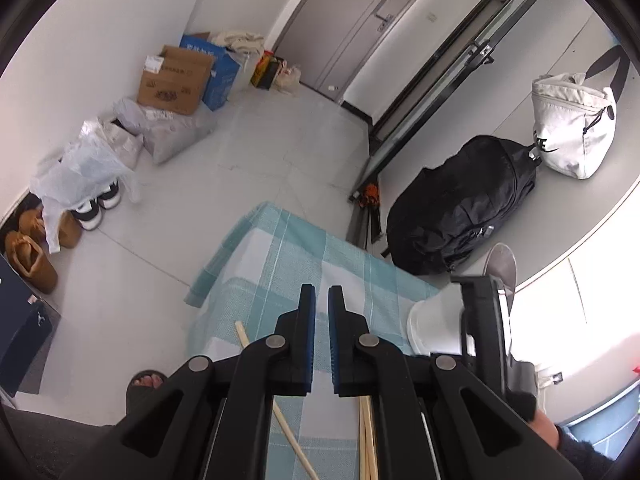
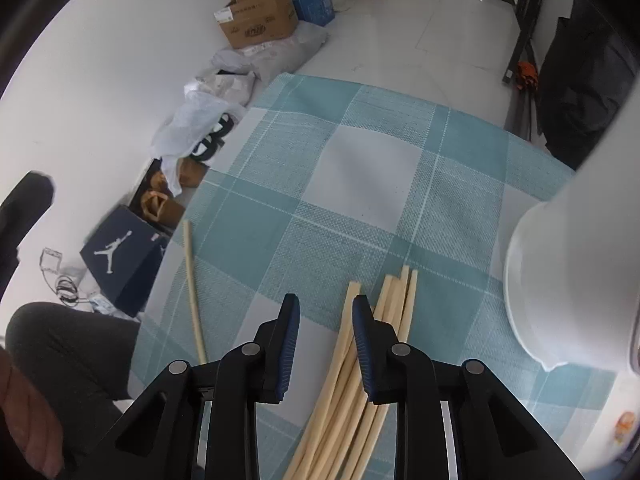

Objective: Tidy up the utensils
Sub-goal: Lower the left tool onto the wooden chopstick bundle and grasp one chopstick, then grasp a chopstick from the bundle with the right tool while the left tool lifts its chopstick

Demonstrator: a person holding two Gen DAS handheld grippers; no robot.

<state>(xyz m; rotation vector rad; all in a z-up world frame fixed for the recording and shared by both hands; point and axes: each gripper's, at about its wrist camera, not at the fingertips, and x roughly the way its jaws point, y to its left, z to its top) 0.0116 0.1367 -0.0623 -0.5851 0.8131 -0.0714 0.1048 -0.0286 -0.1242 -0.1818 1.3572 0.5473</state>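
Right hand-held gripper (image 2: 326, 312) hovering part-open and empty over the bundle of chopsticks (image 2: 372, 360) lying on the checked surface (image 2: 360, 160), lone chopstick (image 2: 192, 288) lying left, white holder (image 2: 568, 280) standing right, left hand-held gripper (image 1: 322, 300) sitting closed, empty.

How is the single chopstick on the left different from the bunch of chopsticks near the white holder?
The single chopstick lies alone near the tablecloth's left edge; the bunch lies close together beside the white holder. The right gripper overlaps the bunch, not the single chopstick. Both are pale wood, flat on the cloth.
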